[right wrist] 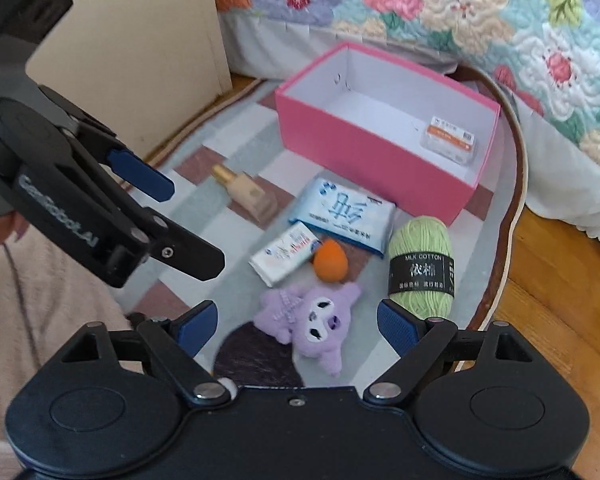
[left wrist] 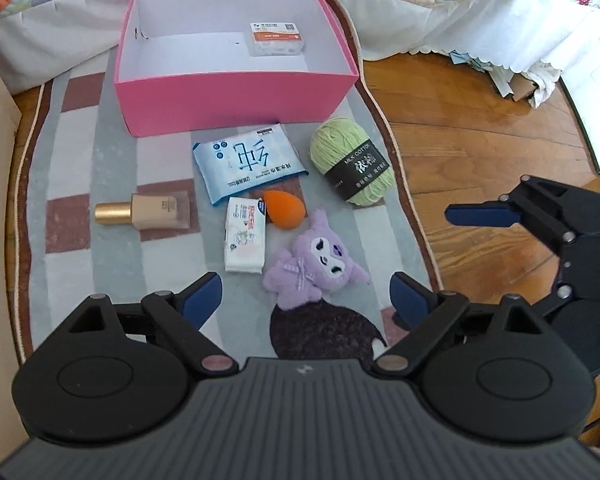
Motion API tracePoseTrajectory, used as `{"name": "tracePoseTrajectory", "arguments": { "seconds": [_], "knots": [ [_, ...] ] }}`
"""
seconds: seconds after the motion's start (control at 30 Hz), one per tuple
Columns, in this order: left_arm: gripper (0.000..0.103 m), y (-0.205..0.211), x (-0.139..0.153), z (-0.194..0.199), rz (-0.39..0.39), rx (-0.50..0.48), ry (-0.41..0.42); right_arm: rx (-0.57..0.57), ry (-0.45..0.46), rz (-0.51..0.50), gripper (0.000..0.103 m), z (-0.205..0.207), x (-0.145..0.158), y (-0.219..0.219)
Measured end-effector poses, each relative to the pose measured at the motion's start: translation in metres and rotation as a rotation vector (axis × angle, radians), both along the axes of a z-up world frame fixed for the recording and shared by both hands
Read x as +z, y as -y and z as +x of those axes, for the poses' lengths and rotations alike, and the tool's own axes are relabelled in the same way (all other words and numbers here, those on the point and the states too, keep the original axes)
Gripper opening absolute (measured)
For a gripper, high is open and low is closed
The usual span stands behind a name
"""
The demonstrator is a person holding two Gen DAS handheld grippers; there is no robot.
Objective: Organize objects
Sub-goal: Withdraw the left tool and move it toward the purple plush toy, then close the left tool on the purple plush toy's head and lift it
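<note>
Rug (left wrist: 80, 152) clear beside pink box (left wrist: 236, 100); jaws wide.

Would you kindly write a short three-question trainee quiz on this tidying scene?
1. True or false: the pink box already holds a small clear case.
2. Which item touches the orange sponge: A the yarn, B the white packet, C the bottle?
3. Fill in: the purple plush lies nearest the ___ gripper's fingers.

Key: 1 true; 2 B; 3 left.
</note>
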State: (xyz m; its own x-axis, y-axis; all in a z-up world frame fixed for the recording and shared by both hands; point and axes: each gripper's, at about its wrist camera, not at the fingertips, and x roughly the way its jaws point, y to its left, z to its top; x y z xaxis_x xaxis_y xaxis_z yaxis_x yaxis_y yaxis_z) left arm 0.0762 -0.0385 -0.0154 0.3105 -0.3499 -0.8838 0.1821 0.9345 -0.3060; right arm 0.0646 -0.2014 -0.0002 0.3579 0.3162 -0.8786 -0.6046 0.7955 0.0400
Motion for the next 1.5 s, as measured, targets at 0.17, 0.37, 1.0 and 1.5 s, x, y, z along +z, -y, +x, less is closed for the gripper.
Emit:
{"name": "tracePoseTrajectory", "arguments": {
  "seconds": [0.17,0.37,1.0,1.5],
  "knots": [
    [0.091,0.011,-0.029,0.002,-0.032,0.009,0.005,0.089,0.076,-0.059,0.090,-0.006,-0.039,-0.006],
    [0.091,0.019,-0.072,0.006,-0.041,0.065,-0.012,0.074,0.075,-0.046,0.089,-0.005,-0.084,-0.007],
    [0.087,0.027,-0.156,0.008,-0.132,0.156,-0.068,-0.105,0.042,0.113,0.086,0.015,-0.150,0.015],
    [0.061,0.029,-0.163,0.003,-0.147,0.194,-0.045,-0.200,-0.055,0.204,0.074,0.013,-0.161,0.026]
  ]
}}
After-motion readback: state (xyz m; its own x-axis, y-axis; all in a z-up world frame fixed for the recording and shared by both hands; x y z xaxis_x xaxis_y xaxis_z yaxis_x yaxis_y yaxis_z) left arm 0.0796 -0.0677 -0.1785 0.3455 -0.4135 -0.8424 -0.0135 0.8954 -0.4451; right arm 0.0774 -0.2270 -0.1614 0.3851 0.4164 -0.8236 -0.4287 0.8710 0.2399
